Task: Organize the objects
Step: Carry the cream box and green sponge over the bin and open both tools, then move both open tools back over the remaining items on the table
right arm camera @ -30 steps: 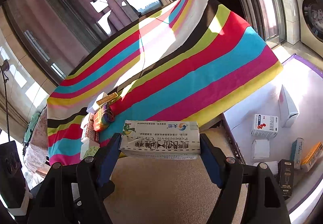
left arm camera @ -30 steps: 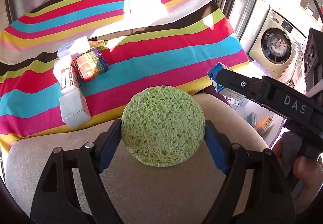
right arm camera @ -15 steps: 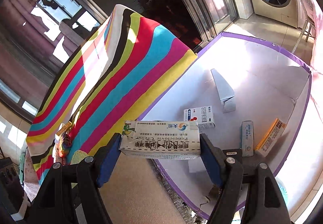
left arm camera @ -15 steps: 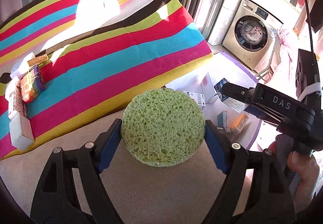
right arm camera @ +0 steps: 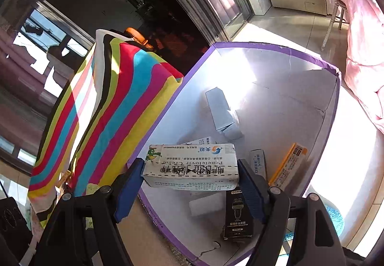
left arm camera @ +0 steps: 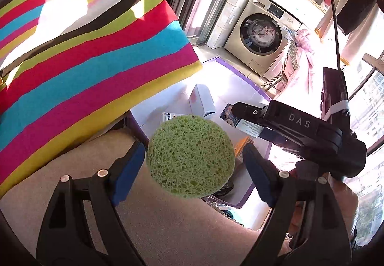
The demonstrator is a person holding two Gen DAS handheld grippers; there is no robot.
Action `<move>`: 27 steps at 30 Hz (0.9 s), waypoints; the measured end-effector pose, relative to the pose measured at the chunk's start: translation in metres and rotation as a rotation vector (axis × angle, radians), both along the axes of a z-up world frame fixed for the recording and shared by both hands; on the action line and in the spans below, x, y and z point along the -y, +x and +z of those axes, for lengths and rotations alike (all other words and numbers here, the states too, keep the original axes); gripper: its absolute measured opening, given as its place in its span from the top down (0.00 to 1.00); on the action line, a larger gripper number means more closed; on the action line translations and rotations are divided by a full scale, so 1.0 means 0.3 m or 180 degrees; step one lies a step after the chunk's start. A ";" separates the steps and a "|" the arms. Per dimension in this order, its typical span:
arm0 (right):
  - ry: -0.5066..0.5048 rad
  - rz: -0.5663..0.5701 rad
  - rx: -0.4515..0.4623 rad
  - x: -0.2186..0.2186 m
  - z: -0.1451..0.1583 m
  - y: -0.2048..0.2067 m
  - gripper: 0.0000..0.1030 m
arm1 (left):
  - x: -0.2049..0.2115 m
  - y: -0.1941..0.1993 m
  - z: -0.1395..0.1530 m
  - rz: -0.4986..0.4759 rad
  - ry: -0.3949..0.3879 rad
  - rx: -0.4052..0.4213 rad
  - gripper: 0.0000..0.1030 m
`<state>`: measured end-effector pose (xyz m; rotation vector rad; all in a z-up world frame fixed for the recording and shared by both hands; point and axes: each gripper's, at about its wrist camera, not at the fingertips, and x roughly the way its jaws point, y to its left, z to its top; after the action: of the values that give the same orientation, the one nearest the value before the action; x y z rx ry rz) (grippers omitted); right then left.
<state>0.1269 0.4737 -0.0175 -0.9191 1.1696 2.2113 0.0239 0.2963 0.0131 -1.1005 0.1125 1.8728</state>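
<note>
Now left gripper (left arm camera: 194, 158) jaws are opening around the green sponge (left arm camera: 190, 156).

Both grippers now hang over the purple-edged box (right arm camera: 331, 67) instead of the striped bench (left arm camera: 84, 50); the left gripper's (left arm camera: 194, 158) fingers (left arm camera: 258, 170) are opening, a gap beside the green sponge (left arm camera: 190, 156).

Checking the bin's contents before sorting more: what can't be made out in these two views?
Left wrist view: the green sponge covers most of a printed box in the bin.
Right wrist view: the cream box hides most of a white carton behind it; the black box has print too small to read.
</note>
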 end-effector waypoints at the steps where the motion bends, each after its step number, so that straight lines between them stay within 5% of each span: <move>1: -0.0022 -0.0016 0.0015 -0.003 -0.005 0.002 0.24 | 0.004 -0.001 0.002 0.0010 0.0019 0.0007 0.14; 14: -0.0120 0.0285 -0.0148 0.089 0.022 -0.050 0.21 | 0.103 -0.034 0.023 0.0040 0.0349 0.0356 0.13; 27: -0.0014 0.0954 -0.0334 0.385 0.100 -0.212 0.20 | 0.435 -0.082 0.085 0.0923 0.0295 -0.0129 0.13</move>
<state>0.0633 0.3581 0.0124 -1.0497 1.1455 2.5216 -0.0006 0.1657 0.0388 -1.0590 -0.1161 2.1352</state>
